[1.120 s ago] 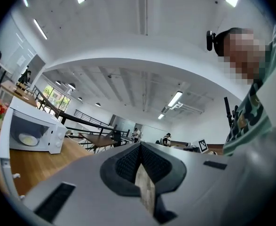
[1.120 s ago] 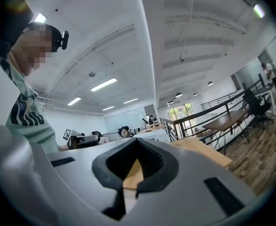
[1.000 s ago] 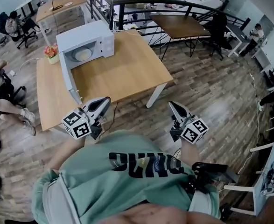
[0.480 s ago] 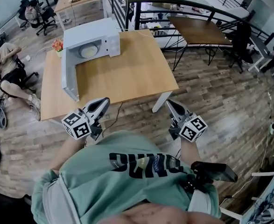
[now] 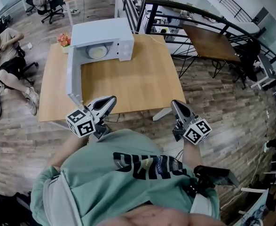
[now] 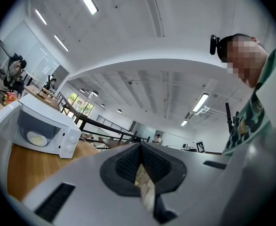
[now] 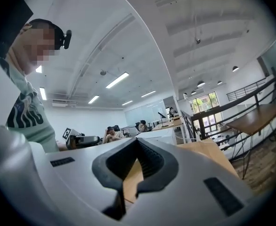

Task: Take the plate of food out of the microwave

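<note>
Clearly the step in hand is the approach. The wooden table [image 5: 133,84] lies ahead, and on its far left part stands the white microwave [image 5: 102,34], its door [image 5: 71,76] swung wide toward the person. Inside on the cavity floor sits the plate of food [image 5: 97,52], well apart from both claws. A good approach, I judge, keeps clear of the open door, with one claw opened before it enters and set level on the plate's near rim. Both hands are held low before the chest, pointing level. The left gripper [image 5: 110,101] and the right gripper [image 5: 176,104] each have jaws together on nothing.
</note>
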`<state>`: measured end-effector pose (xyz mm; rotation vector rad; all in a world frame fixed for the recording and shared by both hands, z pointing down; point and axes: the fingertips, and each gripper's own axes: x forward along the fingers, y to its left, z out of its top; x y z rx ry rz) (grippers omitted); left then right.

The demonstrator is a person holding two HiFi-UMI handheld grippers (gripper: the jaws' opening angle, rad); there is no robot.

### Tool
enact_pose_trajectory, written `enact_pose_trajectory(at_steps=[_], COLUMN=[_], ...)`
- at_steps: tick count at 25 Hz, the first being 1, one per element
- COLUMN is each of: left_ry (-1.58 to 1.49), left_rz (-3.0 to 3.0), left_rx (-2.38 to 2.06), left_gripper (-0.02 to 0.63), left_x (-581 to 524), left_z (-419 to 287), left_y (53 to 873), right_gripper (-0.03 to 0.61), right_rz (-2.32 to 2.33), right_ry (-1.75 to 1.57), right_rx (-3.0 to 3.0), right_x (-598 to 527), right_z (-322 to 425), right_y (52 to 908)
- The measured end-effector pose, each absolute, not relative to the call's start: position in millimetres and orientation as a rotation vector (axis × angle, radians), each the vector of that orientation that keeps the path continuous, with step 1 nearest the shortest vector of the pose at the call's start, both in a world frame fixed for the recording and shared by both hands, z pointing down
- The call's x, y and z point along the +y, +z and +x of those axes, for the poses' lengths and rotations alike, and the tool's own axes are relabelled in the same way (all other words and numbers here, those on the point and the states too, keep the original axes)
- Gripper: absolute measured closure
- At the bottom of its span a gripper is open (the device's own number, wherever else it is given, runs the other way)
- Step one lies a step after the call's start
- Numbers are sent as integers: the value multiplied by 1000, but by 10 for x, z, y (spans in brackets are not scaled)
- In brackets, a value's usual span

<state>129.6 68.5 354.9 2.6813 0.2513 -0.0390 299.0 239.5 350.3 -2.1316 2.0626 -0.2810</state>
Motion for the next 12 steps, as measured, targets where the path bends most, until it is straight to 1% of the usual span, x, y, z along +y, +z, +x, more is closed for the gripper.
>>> enact_pose_trajectory(at_steps=[8, 12], left_ry=[-82, -85], left_rz=[2694, 2701], left_rx=[373, 407], left_gripper=[614, 614], left_x=[-327, -690], left_z=[1579, 1620], left_y=[3366, 3406], right_gripper=[572, 572], right_rz=[-2260, -2280], right_ry=[-231, -248], right_rx=[1973, 1981], right_x=[1544, 1126], right_z=[3184, 3196], right_y=[3193, 3242])
